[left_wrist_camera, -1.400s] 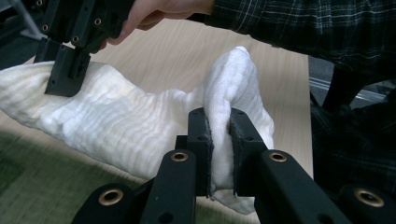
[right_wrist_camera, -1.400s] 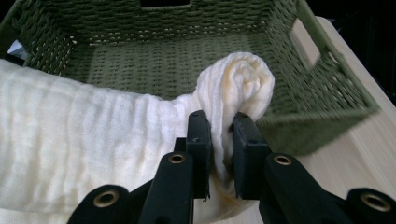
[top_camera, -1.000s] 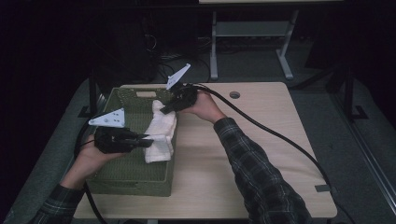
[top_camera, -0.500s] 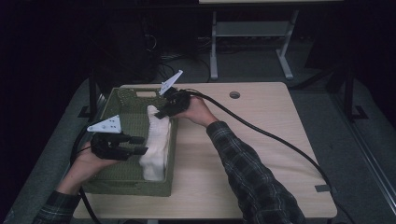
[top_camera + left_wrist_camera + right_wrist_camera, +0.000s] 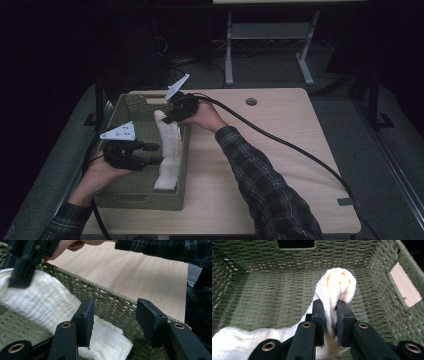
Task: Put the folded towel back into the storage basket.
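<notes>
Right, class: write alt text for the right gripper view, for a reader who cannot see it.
The right gripper has its two black jaws shut on a bunched white cloth, inside a green woven basket. The rest of the cloth trails to the lower left across the basket floor.

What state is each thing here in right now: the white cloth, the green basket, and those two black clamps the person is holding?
White cloth: stretched along the basket's right side, one end pinched and lifted, the other lying inside.
Green basket: upright on the table, open-topped, holding the cloth.
Left gripper: jaws have just been opening, apart now, nothing pressed between them.
Right gripper: shut on the cloth's bunched end.
Table: bare pale wood beside the basket.
</notes>
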`<action>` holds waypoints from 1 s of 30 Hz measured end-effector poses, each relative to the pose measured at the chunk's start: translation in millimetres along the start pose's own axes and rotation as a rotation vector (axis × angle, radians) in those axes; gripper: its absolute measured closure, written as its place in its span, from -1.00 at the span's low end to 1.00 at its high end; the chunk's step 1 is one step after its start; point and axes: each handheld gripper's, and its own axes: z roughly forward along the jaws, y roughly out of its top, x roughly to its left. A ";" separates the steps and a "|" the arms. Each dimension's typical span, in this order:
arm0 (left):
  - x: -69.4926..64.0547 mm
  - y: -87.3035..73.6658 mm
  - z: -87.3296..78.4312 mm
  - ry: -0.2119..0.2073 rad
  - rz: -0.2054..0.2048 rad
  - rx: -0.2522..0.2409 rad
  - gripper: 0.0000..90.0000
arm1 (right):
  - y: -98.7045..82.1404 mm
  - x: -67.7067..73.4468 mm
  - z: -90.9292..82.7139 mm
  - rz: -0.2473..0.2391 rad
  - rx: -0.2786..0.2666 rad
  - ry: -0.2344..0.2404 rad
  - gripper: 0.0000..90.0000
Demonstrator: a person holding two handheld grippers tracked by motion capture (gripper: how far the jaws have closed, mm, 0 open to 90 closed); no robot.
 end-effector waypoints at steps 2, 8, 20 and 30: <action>0.3 -0.2 0.7 0.001 -0.003 -0.001 0.07 | 0.5 -3.0 1.7 -0.004 0.001 -0.020 0.71; 0.8 1.4 2.9 0.003 -0.009 -0.010 0.05 | 0.2 -6.8 -5.6 0.024 -0.027 -0.107 0.12; -6.9 24.0 25.9 0.012 -0.021 -0.017 -0.09 | -12.9 -2.0 -45.1 0.075 -0.039 -0.127 -0.14; -23.5 50.3 57.4 0.048 -0.042 -0.015 -0.19 | -46.6 3.2 -90.4 0.078 -0.056 -0.138 -0.21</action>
